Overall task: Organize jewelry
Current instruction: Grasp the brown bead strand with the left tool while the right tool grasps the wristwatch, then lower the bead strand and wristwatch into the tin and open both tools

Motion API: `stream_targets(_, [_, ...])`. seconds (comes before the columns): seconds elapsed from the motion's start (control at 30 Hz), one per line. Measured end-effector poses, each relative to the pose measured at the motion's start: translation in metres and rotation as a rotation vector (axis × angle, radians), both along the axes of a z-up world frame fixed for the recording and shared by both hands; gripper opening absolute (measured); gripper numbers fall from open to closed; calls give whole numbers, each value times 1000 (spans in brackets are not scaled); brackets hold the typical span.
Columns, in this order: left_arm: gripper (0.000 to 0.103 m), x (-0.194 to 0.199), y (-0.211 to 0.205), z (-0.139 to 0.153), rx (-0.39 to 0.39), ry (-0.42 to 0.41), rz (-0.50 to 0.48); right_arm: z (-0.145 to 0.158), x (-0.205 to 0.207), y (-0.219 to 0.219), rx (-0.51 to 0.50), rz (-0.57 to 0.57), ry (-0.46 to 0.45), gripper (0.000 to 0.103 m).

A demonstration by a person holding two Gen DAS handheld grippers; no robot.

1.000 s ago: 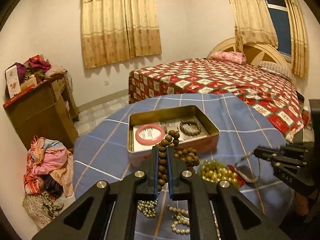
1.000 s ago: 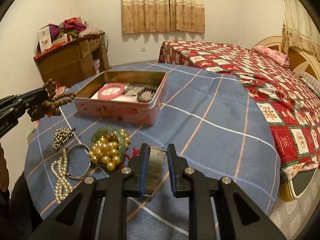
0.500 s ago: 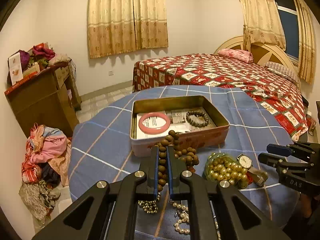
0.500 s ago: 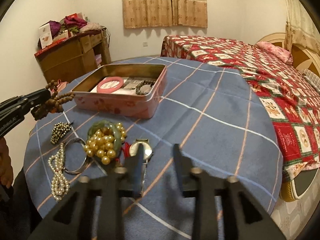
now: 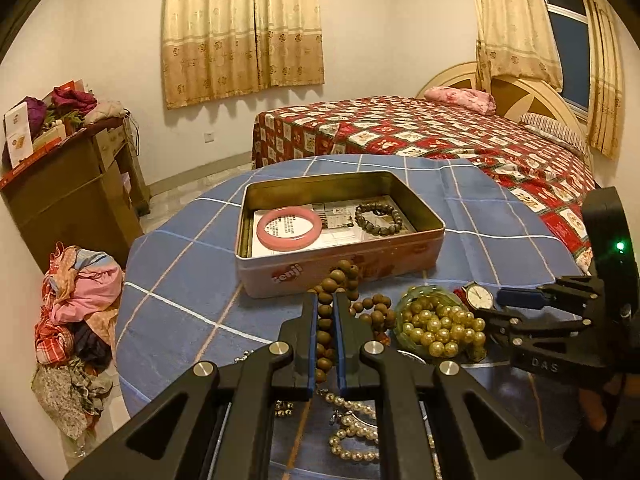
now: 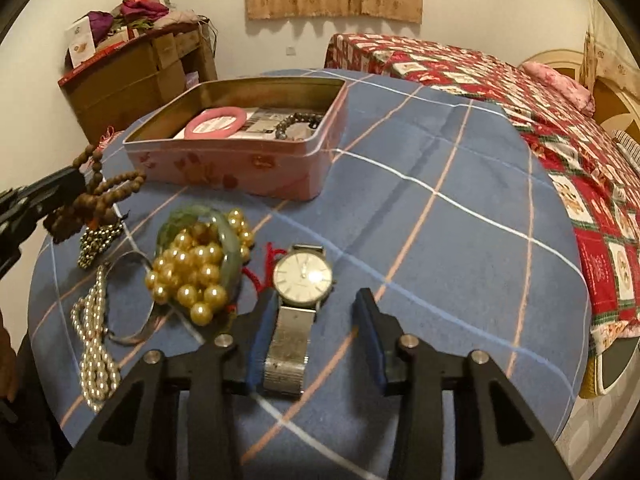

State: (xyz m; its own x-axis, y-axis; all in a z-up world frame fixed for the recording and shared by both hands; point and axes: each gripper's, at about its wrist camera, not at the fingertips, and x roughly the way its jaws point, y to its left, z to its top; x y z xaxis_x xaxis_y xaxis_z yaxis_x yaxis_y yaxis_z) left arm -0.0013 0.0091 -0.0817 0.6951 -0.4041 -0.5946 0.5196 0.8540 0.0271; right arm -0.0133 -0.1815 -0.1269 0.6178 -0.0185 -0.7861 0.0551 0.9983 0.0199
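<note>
My left gripper (image 5: 325, 300) is shut on a brown wooden bead string (image 5: 347, 280) and holds it above the table, just before the open pink tin (image 5: 340, 270). The tin holds a pink bangle (image 5: 289, 229) and a dark bead bracelet (image 5: 379, 219). My right gripper (image 6: 316, 300) is open; a silver watch (image 6: 303, 276) lies flat on the cloth with its strap between the fingers. The left gripper with its beads (image 6: 96, 196) shows at the left of the right wrist view. The right gripper (image 5: 520, 300) shows at the right of the left wrist view.
The round table has a blue checked cloth (image 6: 440, 200). Gold pearls with a green bangle (image 6: 200, 256), a white pearl string (image 6: 94, 344), a thin silver bangle (image 6: 136, 300) and a small metal bead chain (image 6: 96, 240) lie at the left. A bed (image 5: 440, 136) stands behind.
My right gripper has opened and let go of the watch, which now lies on the cloth. My left gripper has carried the wooden beads closer to the tin.
</note>
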Motion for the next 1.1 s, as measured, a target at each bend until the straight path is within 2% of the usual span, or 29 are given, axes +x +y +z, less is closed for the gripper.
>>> stream_targets(0.07, [6,0,2,1,2,0,5,1,-1,2,7,14,0,27])
stream_targets(0.13, [6,0,4,4,-2,-5,8,1,-5,2,16,23,0,24])
stream_targets(0.33, [6,0,4,8,0,-20,9,8,-20,-4,49,17,-53,24])
stream_targets(0.47, [6,0,3,11,14,-46,30,21,-21,0,-3,7,-104,24])
stream_targets(0.77, [6,12,-1,30,27,-94,31,38,-9,3,-85,4,-140,24])
stream_targets(1.1, [6,49,-16,44,52,-121,53,67,19,7,-141,39,-212,23])
